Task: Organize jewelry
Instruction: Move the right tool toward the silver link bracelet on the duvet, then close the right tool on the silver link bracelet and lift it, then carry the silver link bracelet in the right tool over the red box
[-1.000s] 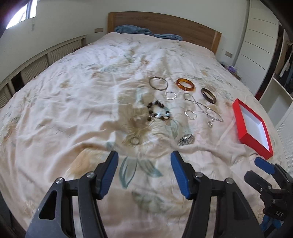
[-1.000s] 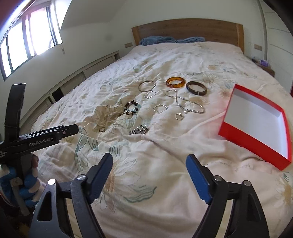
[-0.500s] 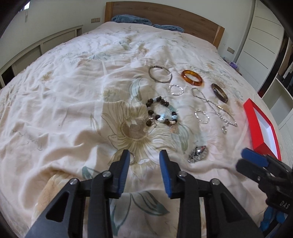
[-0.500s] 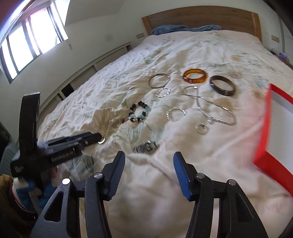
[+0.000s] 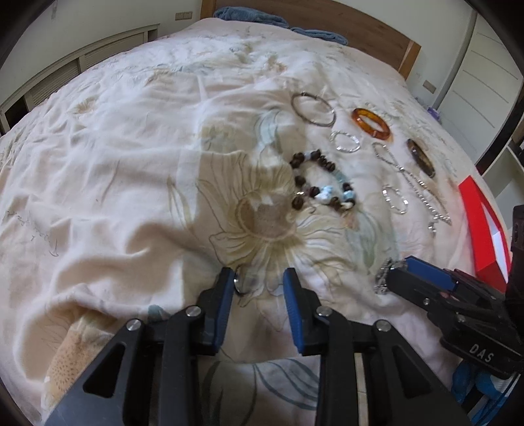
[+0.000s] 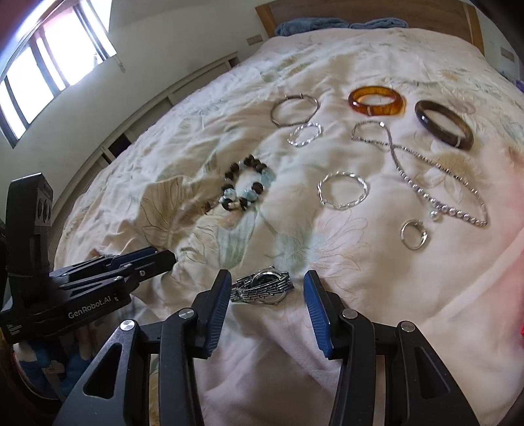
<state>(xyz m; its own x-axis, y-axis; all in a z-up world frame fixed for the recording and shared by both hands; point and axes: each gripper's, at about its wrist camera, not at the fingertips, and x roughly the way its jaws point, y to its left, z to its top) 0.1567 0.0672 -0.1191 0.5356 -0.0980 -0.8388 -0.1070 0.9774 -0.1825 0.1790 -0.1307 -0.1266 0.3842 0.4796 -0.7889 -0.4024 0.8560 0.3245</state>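
Jewelry lies spread on a flowered bedspread (image 5: 114,183). My left gripper (image 5: 258,278) is low over the cloth, jaws closing, with a small ring (image 5: 240,284) between the fingers, close to the left pad. My right gripper (image 6: 267,281) is also closing, and a silver watch (image 6: 262,286) lies between its fingers; the right pad stands clear of it. Farther back lie a beaded bracelet (image 6: 242,190), an amber bangle (image 6: 376,101), a dark bangle (image 6: 443,127), a thin silver bangle (image 6: 294,109), a chain necklace (image 6: 425,173) and a silver ring (image 6: 413,234).
An open red box (image 5: 484,222) sits on the bed to the right of the jewelry. Two twisted silver hoops (image 6: 342,190) lie among the bangles. A wooden headboard (image 5: 360,23) and blue pillows are at the far end, with low cabinets along the left wall.
Both grippers have come down toward the bedspread and narrowed their jaws. The left now straddles the small ring and the right straddles the watch.
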